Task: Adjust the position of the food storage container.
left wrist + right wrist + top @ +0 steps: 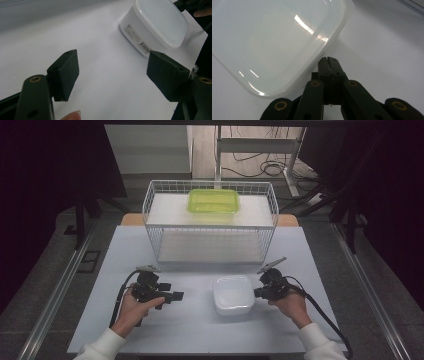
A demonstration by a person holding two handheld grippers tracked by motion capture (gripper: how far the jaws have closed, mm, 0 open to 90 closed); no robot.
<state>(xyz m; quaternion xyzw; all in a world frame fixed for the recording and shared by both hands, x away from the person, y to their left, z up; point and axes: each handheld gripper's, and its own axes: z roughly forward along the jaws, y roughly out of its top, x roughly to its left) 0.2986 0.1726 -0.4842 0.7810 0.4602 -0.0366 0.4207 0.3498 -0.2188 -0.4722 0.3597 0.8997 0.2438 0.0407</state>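
Observation:
A white lidded plastic container sits on the white table, right of centre. My right gripper is at its right side, jaws shut with nothing between them; in the right gripper view the closed tips lie against the container's rim. My left gripper is held to the left of the container, pointing toward it. In the left gripper view its pads stand wide open over bare table, with the container farther off and a barcode label on its side.
A white wire rack stands at the back of the table, with a green lidded container on its upper shelf. Table edges run left and right; dark floor and cables lie beyond.

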